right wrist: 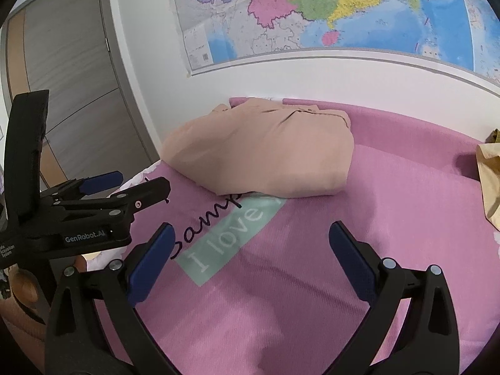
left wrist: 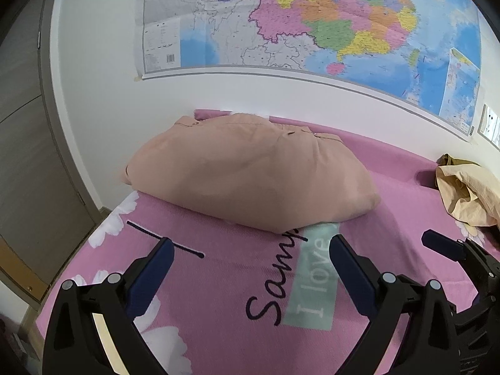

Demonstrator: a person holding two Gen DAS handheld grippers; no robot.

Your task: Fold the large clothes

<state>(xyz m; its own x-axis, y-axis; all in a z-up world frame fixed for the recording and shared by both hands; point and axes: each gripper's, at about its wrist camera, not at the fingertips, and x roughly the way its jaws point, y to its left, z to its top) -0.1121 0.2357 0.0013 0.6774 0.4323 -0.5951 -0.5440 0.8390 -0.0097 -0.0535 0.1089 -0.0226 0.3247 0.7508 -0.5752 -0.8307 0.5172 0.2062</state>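
1. Left wrist view: our left tongs are released, blue pads spread wide and gripping nothing, above the pink bedsheet.
2. The folded peach garment lies on the bed beyond the tongs, near the wall, covering part of the sheet's printed lettering.
3. Our right tongs enter at the right edge; a crumpled beige cloth lies well apart from the garment. A wall map hangs above.
4. Right wrist view: our right tongs are released and empty over the sheet.
5. The folded garment lies ahead, untouched.
6. The left tongs show side-on at left, pads apart.
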